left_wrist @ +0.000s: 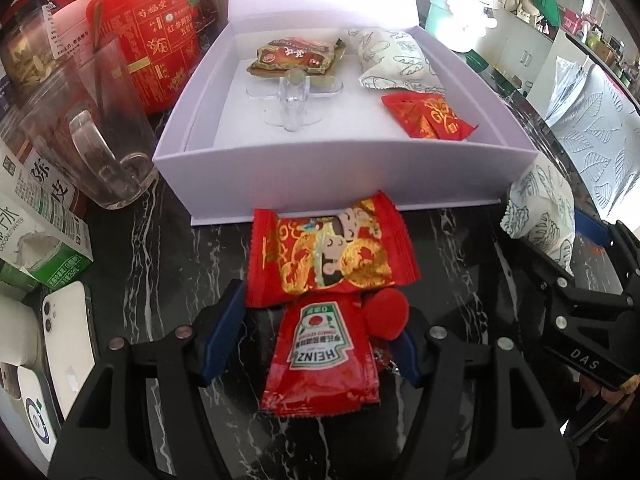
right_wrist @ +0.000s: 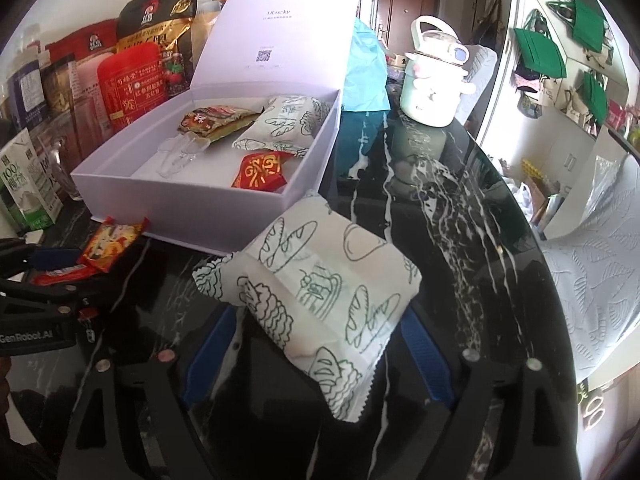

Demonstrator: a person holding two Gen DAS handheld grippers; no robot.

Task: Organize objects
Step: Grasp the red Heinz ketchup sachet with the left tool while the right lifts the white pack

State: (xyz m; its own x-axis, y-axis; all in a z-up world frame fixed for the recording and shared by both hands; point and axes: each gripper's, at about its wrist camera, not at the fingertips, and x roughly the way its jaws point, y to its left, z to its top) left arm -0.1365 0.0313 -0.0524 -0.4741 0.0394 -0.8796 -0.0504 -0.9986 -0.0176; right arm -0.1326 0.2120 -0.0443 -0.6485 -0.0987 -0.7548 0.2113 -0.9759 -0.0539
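Observation:
A white gift box stands with its lid up on the black marble table. Inside lie a brown snack packet, a white bread-print packet, a red candy packet and a clear plastic stand. In front of the box, a red-and-gold candy packet overlaps a Heinz ketchup sachet. My left gripper is open around the sachet, pads not touching it. Another white bread-print packet lies on the table between the fingers of my open right gripper, pads apart from it.
At the left stand a glass mug, a red tin, cartons and a white phone. A pale green kettle is behind the box at the right. A white leaf-embossed cloth covers the table's right edge.

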